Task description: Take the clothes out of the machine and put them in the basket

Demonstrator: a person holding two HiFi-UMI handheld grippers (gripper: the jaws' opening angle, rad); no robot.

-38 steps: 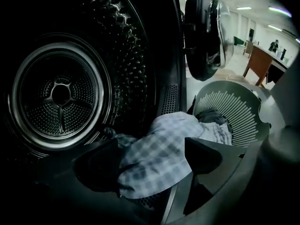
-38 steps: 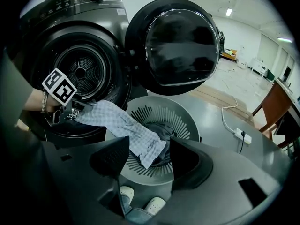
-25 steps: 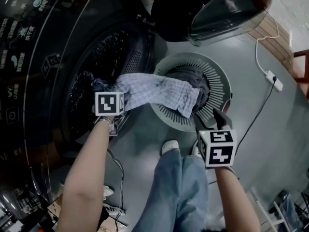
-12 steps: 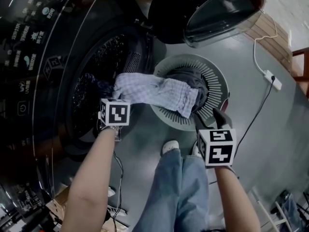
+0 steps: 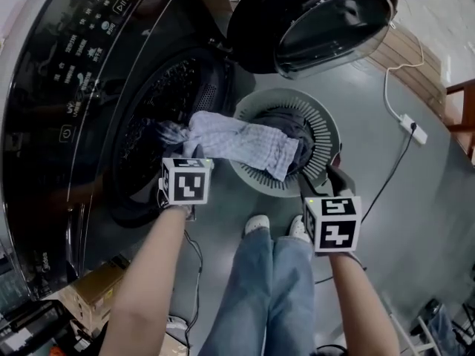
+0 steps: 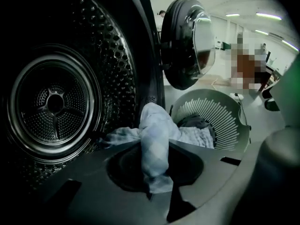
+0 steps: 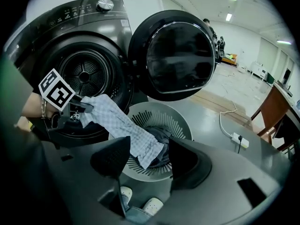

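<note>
A light checked shirt stretches from the washing machine's drum mouth over the rim of the round slatted basket. My left gripper is at the drum end of the shirt. Its jaws have just been closing, and they are shut on a fold of that shirt. The right gripper view shows the left gripper holding that shirt end. My right gripper hovers open over the basket's near rim, with nothing between its fingers. A dark garment lies in the basket.
The machine's round door stands open above the basket. A person's legs and white shoes are just in front of it. A power strip with cable lies on the floor at right, and a cardboard box sits at lower left.
My left gripper has risen and come away from the drum toward the right, drawing the shirt's end out with it. The right gripper has lifted slightly.
</note>
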